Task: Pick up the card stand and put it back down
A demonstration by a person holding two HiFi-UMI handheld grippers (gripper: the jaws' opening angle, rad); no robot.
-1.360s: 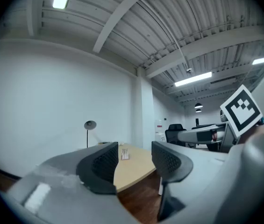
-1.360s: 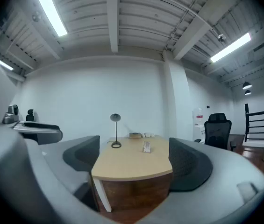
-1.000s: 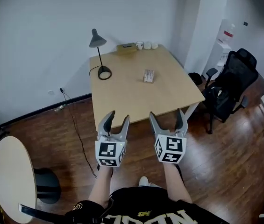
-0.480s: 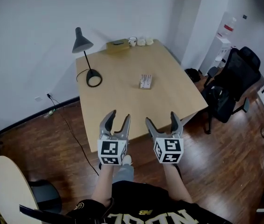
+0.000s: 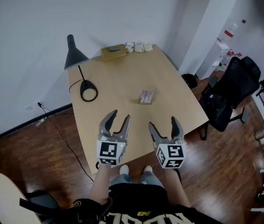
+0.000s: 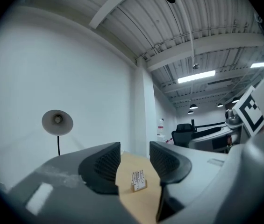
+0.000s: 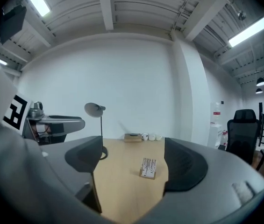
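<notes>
**Approach step: both claws short of the card stand**

At the left of the bench [image 5: 122, 78], a black lamp [image 5: 89, 90] stands on its round base, well away from anything that matters here.

Next comes the left claw [image 5: 119, 115], held about level over the near edge of the bench. Its jaws stand a narrow way apart and have just been closing a little. Nothing lies between them; its own view only shows the card stand far off through the gap.

The card stand [image 5: 146, 96] sits upright near the middle of the bench, untouched, with white cards slotted in its small base. It is well apart from both claws and from the row of cups [image 5: 139, 46] at the far edge.

The right claw [image 5: 163, 123] hangs beside the left one, tipped slightly downward. Its jaws are wider apart and have also just been closing, and they too are empty.

The pick-up looks not yet begun; this is the reach toward the stand. The right claw seems the likelier one to take it, since the stand lies nearly straight ahead of its jaws. The next move calls for carrying that claw forward and down over the bench, with its jaws wide enough to straddle the stand's base or cards. They should close only once the pads flank it squarely, as the stand looks light and easy to tip.
</notes>
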